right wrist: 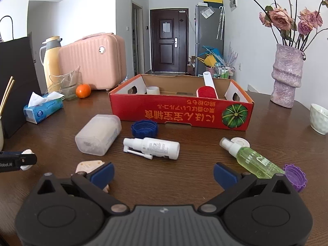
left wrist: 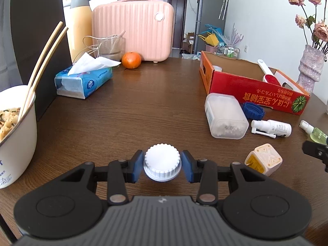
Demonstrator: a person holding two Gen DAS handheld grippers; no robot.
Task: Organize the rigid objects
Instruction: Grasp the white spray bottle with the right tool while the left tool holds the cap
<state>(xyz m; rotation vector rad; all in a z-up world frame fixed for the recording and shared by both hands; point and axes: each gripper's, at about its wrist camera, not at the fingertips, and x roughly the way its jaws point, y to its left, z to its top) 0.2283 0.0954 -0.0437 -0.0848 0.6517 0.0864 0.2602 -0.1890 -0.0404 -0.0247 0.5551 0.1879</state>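
White cap [left wrist: 162, 162] — left gripper [left wrist: 162, 165] clamping, level

1. Left wrist view looks low across the table [left wrist: 143, 94], with the red box [left wrist: 246, 86] ahead to its right
2. Right wrist view faces the red box [right wrist: 180, 110] head-on, nearer
3. Both share that box and the white spray bottle [left wrist: 272, 128] [right wrist: 153, 146] before it

- The table [right wrist: 61, 135] is dark wood with a slight sheen.
- The box [right wrist: 180, 110] is matt printed cardboard.
- The white cap [left wrist: 162, 162] is ribbed plastic.
- The vase [right wrist: 287, 75] looks rough and glittery.
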